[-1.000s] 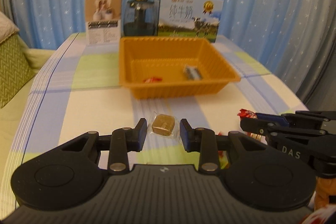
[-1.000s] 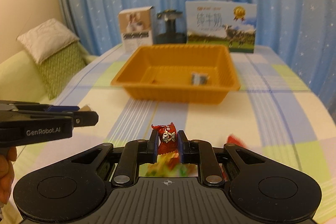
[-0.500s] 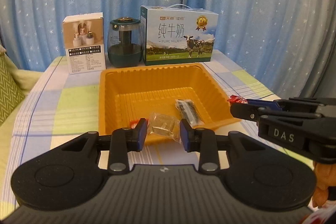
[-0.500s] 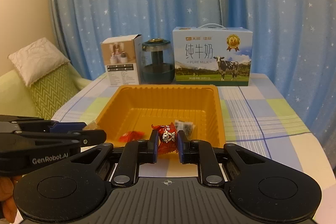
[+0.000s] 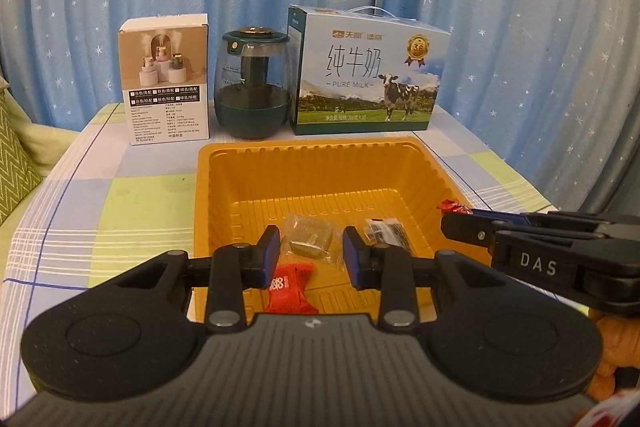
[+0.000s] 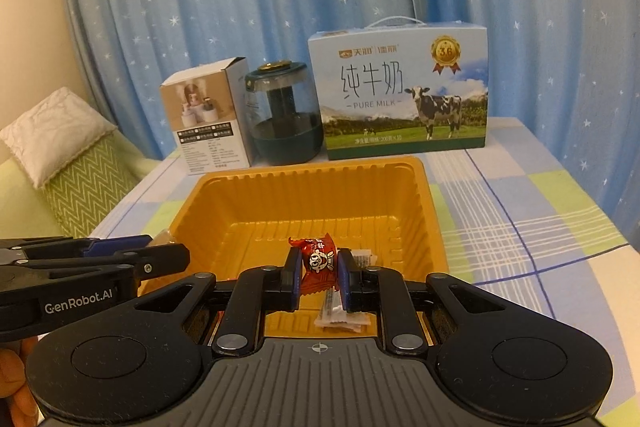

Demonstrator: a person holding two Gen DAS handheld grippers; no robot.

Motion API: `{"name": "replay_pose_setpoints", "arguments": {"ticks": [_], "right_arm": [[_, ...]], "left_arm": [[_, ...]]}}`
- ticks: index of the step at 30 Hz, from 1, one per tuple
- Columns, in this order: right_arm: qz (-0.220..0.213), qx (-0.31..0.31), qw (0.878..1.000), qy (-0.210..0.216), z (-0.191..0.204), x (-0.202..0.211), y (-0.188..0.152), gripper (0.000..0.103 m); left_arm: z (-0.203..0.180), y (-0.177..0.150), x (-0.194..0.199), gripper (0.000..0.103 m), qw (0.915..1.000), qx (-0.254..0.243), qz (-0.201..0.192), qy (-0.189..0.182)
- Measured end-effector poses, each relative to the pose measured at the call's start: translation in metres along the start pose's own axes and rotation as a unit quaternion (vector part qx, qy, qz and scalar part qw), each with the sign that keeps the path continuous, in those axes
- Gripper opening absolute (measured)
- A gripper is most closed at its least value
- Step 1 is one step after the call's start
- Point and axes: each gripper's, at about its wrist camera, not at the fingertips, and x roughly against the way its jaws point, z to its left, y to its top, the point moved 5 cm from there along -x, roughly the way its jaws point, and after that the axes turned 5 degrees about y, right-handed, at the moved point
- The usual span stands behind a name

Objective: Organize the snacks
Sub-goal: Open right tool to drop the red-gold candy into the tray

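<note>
An orange tray (image 5: 304, 149) sits mid-table, with a red packet (image 5: 290, 285) and a black packet (image 5: 384, 231) on its floor. My left gripper (image 5: 310, 255) is shut on a clear-wrapped brown snack (image 5: 312, 237), held over the tray's near part. My right gripper (image 6: 318, 275) is shut on a red wrapped candy (image 6: 318, 259) over the same tray (image 6: 308, 167). A white-and-black sachet (image 6: 342, 315) lies below it. Each gripper shows in the other's view: the right gripper (image 5: 450, 225) with its candy (image 5: 454, 206), the left gripper (image 6: 180, 259) at the tray's left rim.
Behind the tray stand a white product box (image 5: 166, 83), a dark green glass jar (image 5: 252, 87) and a blue milk carton (image 5: 366, 75), before a blue starred curtain. A green sofa with a cushion (image 6: 56, 131) lies left of the checked tablecloth (image 6: 520, 211).
Both grippers have moved forward from the near table to above the tray, each carrying its snack. The boxes at the back now look much closer.
</note>
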Motion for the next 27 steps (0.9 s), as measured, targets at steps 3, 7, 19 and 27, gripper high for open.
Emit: {"name": "replay_pose_setpoints", "arguments": {"ticks": [3, 7, 19, 27], "right_arm": [[0.001, -0.001, 1.0, -0.002, -0.001, -0.006, 0.002, 0.019], [0.003, -0.003, 1.0, -0.005, -0.003, -0.013, 0.002, 0.019], [0.005, -0.01, 1.0, 0.002, -0.003, -0.015, 0.001, 0.019], [-0.009, -0.009, 0.999, 0.03, 0.007, -0.019, 0.003, 0.019]], "left_arm": [[0.002, 0.002, -0.006, 0.031, 1.0, 0.008, 0.002, -0.004], [-0.001, 0.003, -0.014, 0.032, 0.9999, 0.006, 0.005, -0.01], [0.016, 0.003, -0.012, 0.039, 0.9994, 0.008, 0.009, 0.032], [0.028, 0.0, -0.011, 0.039, 0.9988, 0.011, 0.014, 0.045]]}}
